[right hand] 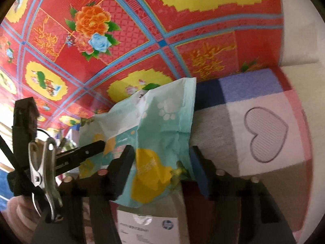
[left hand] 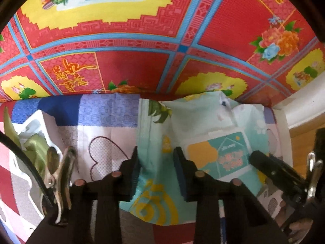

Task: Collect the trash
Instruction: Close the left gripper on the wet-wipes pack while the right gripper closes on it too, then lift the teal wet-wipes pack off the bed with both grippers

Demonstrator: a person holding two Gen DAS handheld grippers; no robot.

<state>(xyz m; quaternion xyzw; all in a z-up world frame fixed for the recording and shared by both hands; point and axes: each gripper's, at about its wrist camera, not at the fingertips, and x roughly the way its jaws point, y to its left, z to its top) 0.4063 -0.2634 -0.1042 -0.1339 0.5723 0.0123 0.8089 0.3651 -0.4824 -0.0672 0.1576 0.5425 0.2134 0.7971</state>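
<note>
Red flowered cloth (left hand: 130, 75) fills the background from ten to two o'clock, with a patchwork mat (left hand: 105, 109) carrying a heart outline below it; a mint-green wrapper (left hand: 154, 162) lies crumpled across that mat. Left gripper (left hand: 156, 168) straddles a fold of the wrapper, jaws narrowed with a gap showing on either side of the fold, so I cannot tell whether the pads truly pinch it; right gripper (right hand: 160, 168) stands wider, the wrapper (right hand: 154, 134) running up between its fingers toward twelve o'clock, pads seemingly not yet pressing. In the left view the right gripper's finger (left hand: 270, 166) reaches in at three o'clock over the wrapper's printed panel. A white printed sheet (right hand: 148, 223) sits at six o'clock in the right view. Risk, as I judge it: thin film may slip out if only one loose fold is caught; two grippers pulling apart could tear it; the mat might be snagged too.
</note>
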